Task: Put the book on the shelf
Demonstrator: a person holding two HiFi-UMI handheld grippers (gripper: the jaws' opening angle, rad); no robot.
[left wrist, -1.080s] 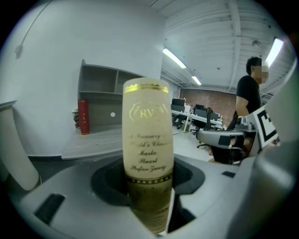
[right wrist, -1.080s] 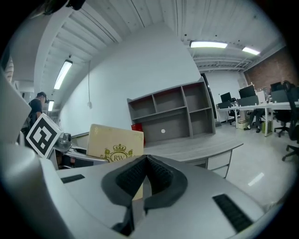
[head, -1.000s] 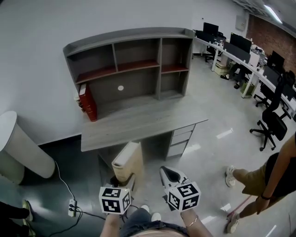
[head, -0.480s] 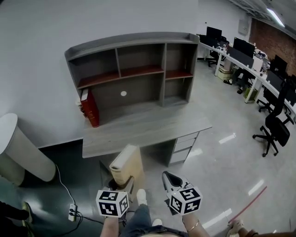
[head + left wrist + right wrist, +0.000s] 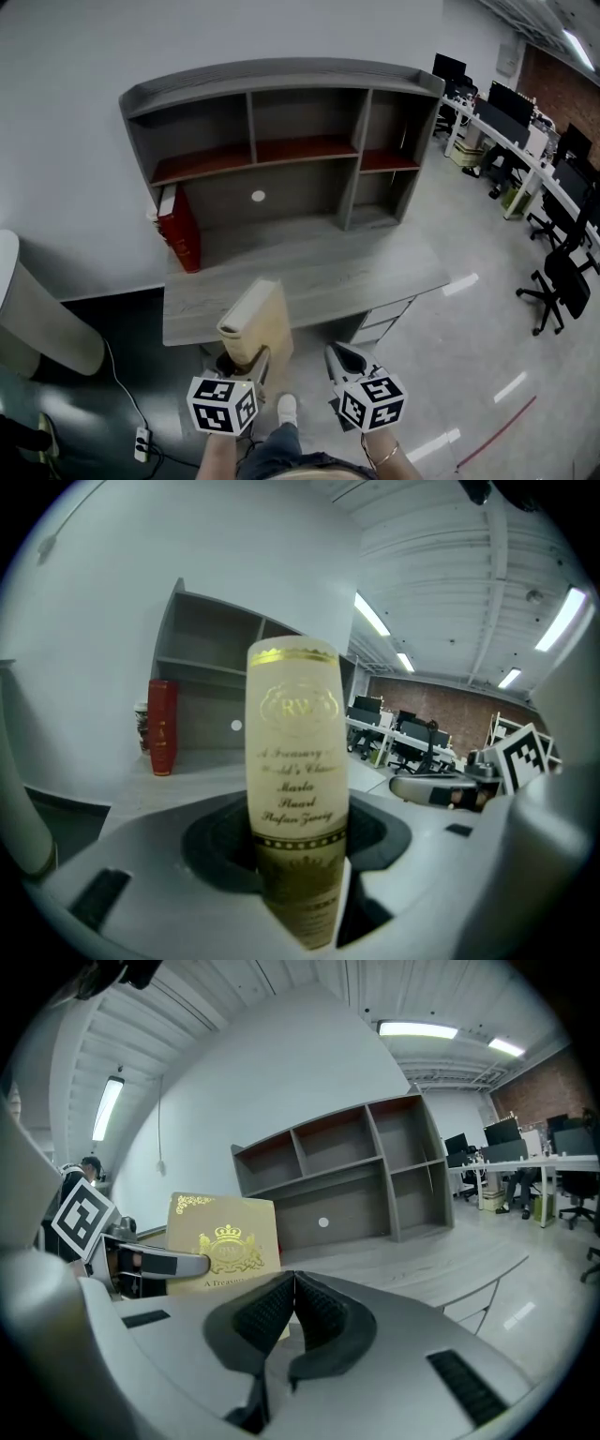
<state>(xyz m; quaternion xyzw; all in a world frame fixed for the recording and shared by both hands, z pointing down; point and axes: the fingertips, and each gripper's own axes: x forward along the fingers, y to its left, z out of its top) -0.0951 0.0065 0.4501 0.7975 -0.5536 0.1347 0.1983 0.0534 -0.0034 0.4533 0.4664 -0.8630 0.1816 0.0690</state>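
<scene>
Left gripper view: left claw (image 5: 298,855) clamps the book (image 5: 292,742) upright, spine facing the camera; right claw (image 5: 293,1283) closed, empty.

left tool (image 5: 298,892) clamps cream book (image 5: 294,752) upright; red book (image 5: 162,726) on desk (image 5: 187,771).

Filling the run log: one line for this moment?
left gripper: shut on cream book, upright | right gripper: shut, empty | red book: standing on desk

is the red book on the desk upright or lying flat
Upright: the red book stands on end on the desk.
</scene>
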